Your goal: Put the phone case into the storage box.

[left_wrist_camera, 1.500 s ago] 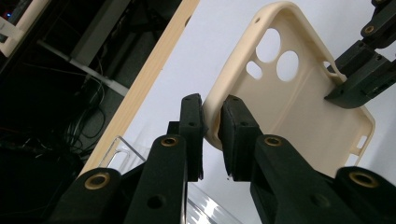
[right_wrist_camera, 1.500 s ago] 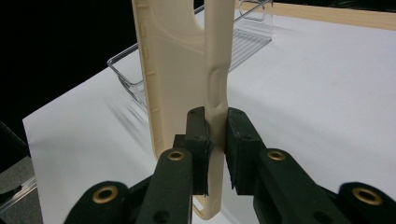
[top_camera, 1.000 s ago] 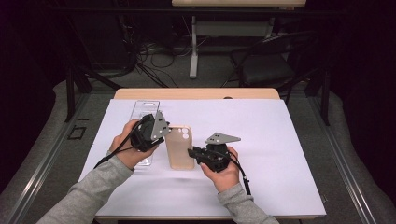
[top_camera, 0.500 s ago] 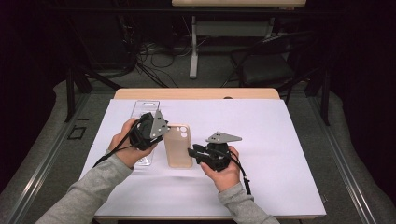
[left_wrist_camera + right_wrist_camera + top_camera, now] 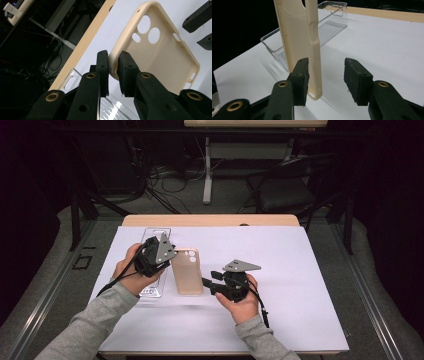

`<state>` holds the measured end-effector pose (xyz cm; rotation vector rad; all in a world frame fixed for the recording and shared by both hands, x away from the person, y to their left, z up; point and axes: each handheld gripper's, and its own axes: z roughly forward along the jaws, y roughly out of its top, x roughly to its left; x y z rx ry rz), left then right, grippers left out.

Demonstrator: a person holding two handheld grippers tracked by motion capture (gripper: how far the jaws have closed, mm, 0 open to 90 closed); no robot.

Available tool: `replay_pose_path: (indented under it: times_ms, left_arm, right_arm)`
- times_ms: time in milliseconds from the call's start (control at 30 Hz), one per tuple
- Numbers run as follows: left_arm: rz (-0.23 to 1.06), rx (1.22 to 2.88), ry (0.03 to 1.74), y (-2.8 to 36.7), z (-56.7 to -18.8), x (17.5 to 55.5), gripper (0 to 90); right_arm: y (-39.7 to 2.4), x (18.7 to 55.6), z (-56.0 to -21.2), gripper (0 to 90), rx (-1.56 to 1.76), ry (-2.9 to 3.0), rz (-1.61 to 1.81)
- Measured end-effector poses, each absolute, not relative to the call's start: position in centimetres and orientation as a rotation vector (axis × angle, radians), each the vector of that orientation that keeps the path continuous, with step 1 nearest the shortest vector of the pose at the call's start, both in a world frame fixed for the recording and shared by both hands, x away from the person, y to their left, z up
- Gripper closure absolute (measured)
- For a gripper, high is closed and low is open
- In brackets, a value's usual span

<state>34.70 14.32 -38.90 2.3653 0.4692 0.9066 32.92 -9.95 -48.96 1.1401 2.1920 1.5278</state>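
Left gripper view: the left gripper [image 5: 113,72] clamps the rim of the beige case [image 5: 160,55], held above the table [image 5: 300,270]. The right gripper [image 5: 325,80] has just been opening; the case edge stands between its jaws, against one pad, long axis upright, free of the other.

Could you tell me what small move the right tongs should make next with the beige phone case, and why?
Probably draw the right tongs back from the beige phone case: their jaws have just been opening, one pad beside its edge, while the left tongs pinch its rim.
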Motion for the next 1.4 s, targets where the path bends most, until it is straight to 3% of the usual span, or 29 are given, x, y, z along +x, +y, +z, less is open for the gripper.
replay_pose_path:
  times_ms: [433,900,1400]
  left_arm:
    - [0.948,2.349,0.494,15.4,-38.1,35.8,80.1]
    - [0.983,2.346,0.55,17.2,-36.6,37.8,80.1]
    - [1.003,2.359,0.55,17.0,-35.7,38.8,80.1]
  right_arm:
    - [-10.8,32.9,-47.9,48.1,1.088,2.198,1.479]
    - [-14.1,31.8,-47.9,47.2,1.112,2.14,1.428]
    - [-14.2,31.2,-47.9,45.2,1.037,2.134,1.359]
